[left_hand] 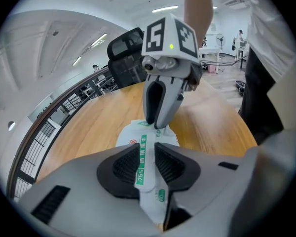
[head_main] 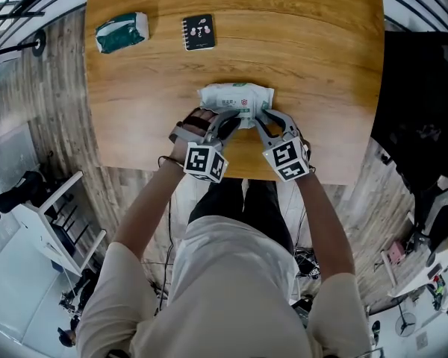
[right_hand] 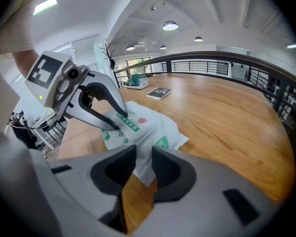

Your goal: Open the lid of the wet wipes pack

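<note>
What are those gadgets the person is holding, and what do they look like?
Each is a pale grey plastic tool: the left gripper and the right gripper. Both have two curved fingers lined with black ribbed pads. Each carries a white cube printed with black square markers, plus a small green light. The person wears a cream short-sleeved shirt and dark trousers.

You're at a wooden table (head_main: 321,66) that stretches well past the tips of the left gripper (left_hand: 147,149) and the right gripper (right_hand: 144,154), over a grey wood-plank floor (head_main: 56,103). Out beyond the right gripper, a dark railing (right_hand: 222,65) curves round behind the table, under a white ceiling with round lamps (right_hand: 170,25). Ahead of the left gripper, past the table's edge, stands a black chair (left_hand: 124,46). Back beside you on the left gripper's side sits a white rack (head_main: 63,215).
</note>
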Demonstrator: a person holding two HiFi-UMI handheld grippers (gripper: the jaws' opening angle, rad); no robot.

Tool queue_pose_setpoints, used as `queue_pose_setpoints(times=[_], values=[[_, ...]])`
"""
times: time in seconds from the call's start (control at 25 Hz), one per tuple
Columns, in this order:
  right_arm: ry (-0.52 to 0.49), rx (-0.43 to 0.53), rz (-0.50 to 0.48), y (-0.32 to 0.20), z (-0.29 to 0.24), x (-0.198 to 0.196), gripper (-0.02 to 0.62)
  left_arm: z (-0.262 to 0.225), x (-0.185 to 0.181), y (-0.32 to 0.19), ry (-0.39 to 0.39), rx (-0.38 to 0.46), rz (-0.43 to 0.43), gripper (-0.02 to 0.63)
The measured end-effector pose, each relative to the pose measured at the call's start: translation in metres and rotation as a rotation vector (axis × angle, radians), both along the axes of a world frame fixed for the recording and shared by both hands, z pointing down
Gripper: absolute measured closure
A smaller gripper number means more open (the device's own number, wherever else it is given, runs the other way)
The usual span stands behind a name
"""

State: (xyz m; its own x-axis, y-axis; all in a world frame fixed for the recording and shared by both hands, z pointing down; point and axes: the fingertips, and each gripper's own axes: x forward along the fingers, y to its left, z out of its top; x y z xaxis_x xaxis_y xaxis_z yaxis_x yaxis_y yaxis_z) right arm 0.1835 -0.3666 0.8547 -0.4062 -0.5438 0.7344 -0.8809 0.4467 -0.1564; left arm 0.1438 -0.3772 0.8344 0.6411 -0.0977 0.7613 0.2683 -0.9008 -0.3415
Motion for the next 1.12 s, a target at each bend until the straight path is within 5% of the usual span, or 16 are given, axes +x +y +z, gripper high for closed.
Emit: queue_pose_setpoints(times=[0.12,0.24,0.36,1.12], values=[[0.004,0.000,0.003,-0.001,0.000,0.000,0.505,-0.017,0.002,-0.007,0.033,-0.014,-0.011,0.514],[0.008,-0.008,0.004,-0.001,0.000,-0.001,0.505,-0.042,0.008,-0.037,0.117,-0.012,-0.112,0.588],[0.009,-0.008,0.006,-0.001,-0.001,-0.002,0.505,-0.055,0.014,-0.072,0.144,-0.029,-0.187,0.580],[0.071,0.030,0.073,-0.002,-0.067,0.006,0.504,-0.096,0.004,-0.062,0.156,0.009,-0.052,0.577]])
